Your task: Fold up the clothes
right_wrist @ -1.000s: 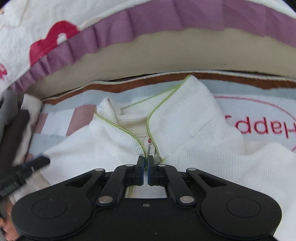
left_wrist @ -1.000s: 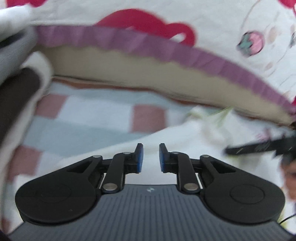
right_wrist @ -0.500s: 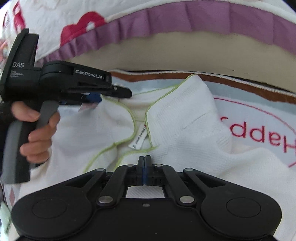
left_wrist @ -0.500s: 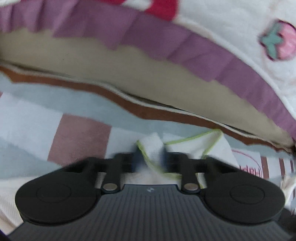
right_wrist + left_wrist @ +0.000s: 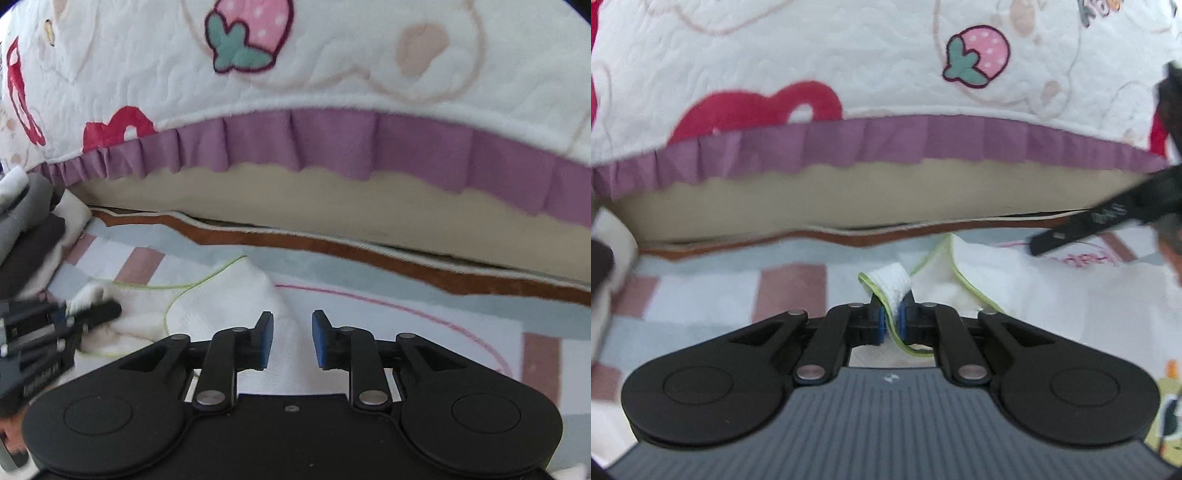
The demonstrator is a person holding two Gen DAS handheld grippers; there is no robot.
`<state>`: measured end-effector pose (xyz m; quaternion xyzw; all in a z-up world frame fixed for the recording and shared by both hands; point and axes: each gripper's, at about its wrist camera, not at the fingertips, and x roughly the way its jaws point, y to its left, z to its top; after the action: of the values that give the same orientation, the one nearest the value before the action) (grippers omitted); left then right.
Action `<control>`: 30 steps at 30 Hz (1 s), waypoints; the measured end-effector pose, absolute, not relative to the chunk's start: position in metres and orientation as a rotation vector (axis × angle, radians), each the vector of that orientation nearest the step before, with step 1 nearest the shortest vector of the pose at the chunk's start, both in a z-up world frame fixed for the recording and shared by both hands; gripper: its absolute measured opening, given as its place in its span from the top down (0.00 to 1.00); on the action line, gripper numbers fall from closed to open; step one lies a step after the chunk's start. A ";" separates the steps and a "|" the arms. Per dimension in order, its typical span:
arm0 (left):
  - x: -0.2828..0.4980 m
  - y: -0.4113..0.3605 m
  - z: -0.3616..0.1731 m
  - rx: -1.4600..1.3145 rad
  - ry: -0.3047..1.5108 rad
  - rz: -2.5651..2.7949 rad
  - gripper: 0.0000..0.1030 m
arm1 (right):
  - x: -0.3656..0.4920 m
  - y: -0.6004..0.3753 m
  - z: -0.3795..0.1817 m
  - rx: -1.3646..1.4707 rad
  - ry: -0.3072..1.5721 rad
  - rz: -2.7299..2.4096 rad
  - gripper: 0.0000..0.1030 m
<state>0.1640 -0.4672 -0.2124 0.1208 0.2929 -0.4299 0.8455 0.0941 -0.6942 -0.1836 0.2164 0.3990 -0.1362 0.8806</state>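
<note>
The white waffle-knit garment with lime-green edging (image 5: 225, 295) lies on the striped pastel play mat (image 5: 713, 291), below the quilted strawberry-print cover's purple frill (image 5: 871, 146). A second ago the right gripper (image 5: 292, 339) pinched its neckline; now its jaws are opening, empty. The left gripper (image 5: 891, 321) has clamped the collar instead, probably a handover. The garment's lower part is hidden.

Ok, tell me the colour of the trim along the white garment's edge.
Light green piping on the white garment, clearest in the left wrist view.

White garment (image 5: 979, 273): waffle-textured cloth; quilted bedspread (image 5: 849, 55); matt plastic hand-held gripper (image 5: 891, 325).
</note>
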 end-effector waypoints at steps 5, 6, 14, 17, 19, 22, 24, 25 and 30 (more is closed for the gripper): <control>0.183 -0.422 -0.223 -0.038 0.781 -0.945 0.94 | 0.090 -0.691 -0.174 0.523 0.826 -0.264 0.61; 0.185 -0.414 -0.227 -0.072 0.801 -0.940 0.94 | 0.089 -0.688 -0.172 0.515 0.825 -0.255 0.55; 0.170 -0.393 -0.239 0.021 0.822 -0.983 0.94 | 0.113 -0.680 -0.180 0.489 0.893 -0.199 0.54; 0.173 -0.384 -0.245 -0.022 0.866 -0.985 0.93 | 0.124 -0.671 -0.189 0.479 0.936 -0.168 0.50; 0.177 -0.377 -0.248 -0.065 0.891 -0.985 0.93 | 0.129 -0.664 -0.196 0.465 0.961 -0.168 0.47; 0.183 -0.370 -0.251 -0.115 0.921 -0.986 0.93 | 0.134 -0.655 -0.205 0.452 0.991 -0.158 0.47; 0.181 -0.371 -0.250 -0.096 0.915 -0.990 0.93 | 0.133 -0.647 -0.207 0.429 0.995 -0.136 0.45; 0.180 -0.372 -0.250 -0.088 0.912 -0.991 0.93 | 0.131 -0.642 -0.207 0.412 0.993 -0.126 0.46; 0.183 -0.378 -0.245 -0.060 0.910 -0.979 0.93 | 0.115 -0.617 -0.184 0.216 0.916 -0.087 0.88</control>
<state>0.1834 -0.3780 -0.2447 -0.0278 0.4218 -0.4538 0.7844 0.1147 -0.6174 -0.1837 0.1040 0.4413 -0.0417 0.8903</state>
